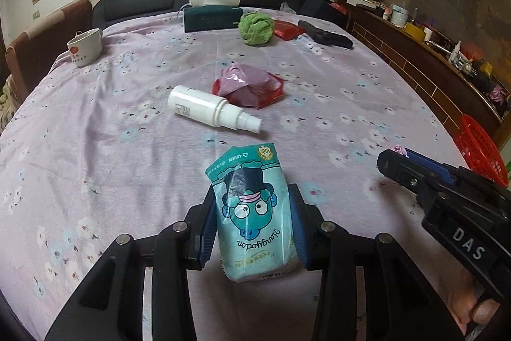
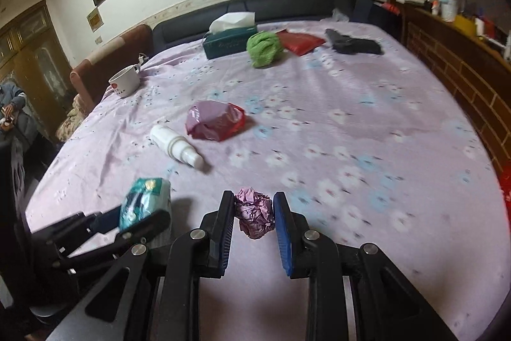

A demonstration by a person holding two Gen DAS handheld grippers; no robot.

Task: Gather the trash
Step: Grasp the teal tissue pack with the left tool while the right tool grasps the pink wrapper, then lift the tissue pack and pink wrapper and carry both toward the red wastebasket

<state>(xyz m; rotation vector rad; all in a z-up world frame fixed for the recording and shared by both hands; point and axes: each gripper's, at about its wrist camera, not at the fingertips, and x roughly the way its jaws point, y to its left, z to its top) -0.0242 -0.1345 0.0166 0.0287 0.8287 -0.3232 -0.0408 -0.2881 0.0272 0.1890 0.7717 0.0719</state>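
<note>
Holding two pieces of trash above the lilac floral cloth on the tabletop (image 1: 95, 123), both claws are loaded. Left claw (image 1: 254, 221) is clamped on a teal cartoon-printed plastic tissue packet (image 1: 252, 213), whose long axis runs forward, in line with the fingers. Right claw (image 2: 254, 213) is clamped on a crumpled ball of pink paper (image 2: 255, 211), held clear of the cloth. A red plastic mesh basket (image 1: 482, 155) sits past the tabletop's right edge, just beyond the right claw, so the right hand is judged nearer to it; its contents cannot be made out. Further on lie a white plastic spray bottle (image 1: 210, 111), on its side with the nozzle pointing right, and just behind it a crumpled red and purple plastic bag (image 1: 249, 85). Beyond stand a white cup (image 1: 84, 47), empty as far as visible, and a dark green tissue box (image 1: 212, 18) with a tissue protruding.
</note>
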